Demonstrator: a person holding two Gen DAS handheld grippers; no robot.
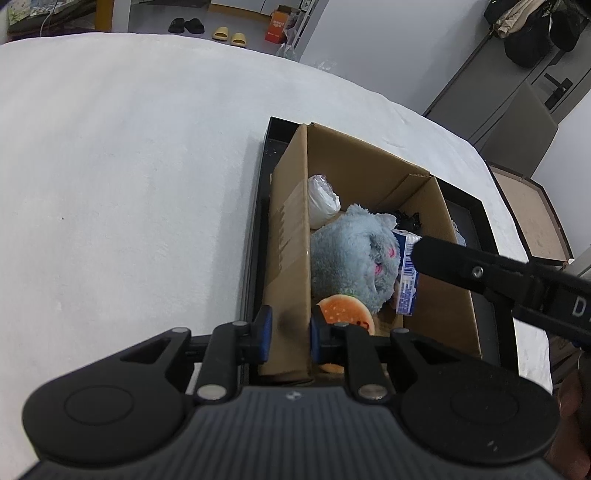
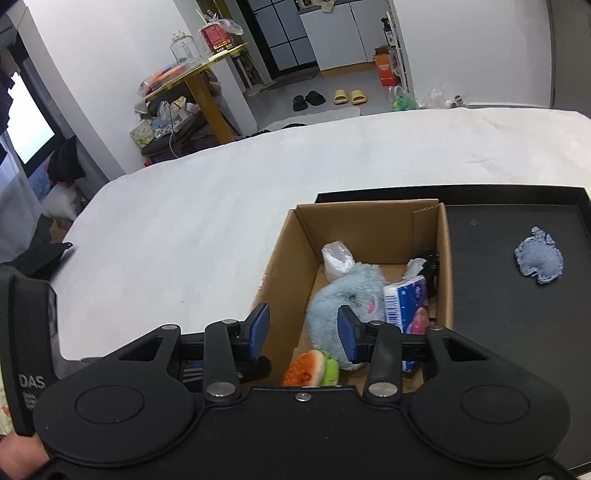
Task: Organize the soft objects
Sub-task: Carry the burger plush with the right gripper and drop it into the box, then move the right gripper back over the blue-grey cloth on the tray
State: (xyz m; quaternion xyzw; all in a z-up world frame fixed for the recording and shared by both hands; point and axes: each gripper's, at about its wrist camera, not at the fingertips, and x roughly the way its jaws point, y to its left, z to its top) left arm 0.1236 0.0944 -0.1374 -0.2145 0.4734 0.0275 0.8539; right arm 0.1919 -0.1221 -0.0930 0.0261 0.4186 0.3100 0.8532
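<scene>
A cardboard box (image 1: 291,236) (image 2: 284,258) stands in a black tray (image 2: 498,295) on the white bed. In it lie a grey-blue plush (image 1: 347,258) (image 2: 343,295), a burger toy (image 1: 343,314) (image 2: 306,369), a tissue pack (image 1: 406,273) (image 2: 406,299), a white bag (image 1: 321,195) (image 2: 336,258) and a black item (image 1: 408,218). My left gripper (image 1: 290,332) is shut on the box's near-left wall. My right gripper (image 2: 303,332) is open and empty over the box's near-left corner; its body shows in the left wrist view (image 1: 498,277). A denim pouch (image 2: 539,258) lies in the tray outside the box.
The white bed cover (image 1: 129,166) (image 2: 240,184) stretches left and beyond the tray. Past the bed are slippers (image 2: 349,96), an orange carton (image 2: 386,72), a yellow side table (image 2: 207,77) with clutter, and a door with hanging bags (image 1: 535,33).
</scene>
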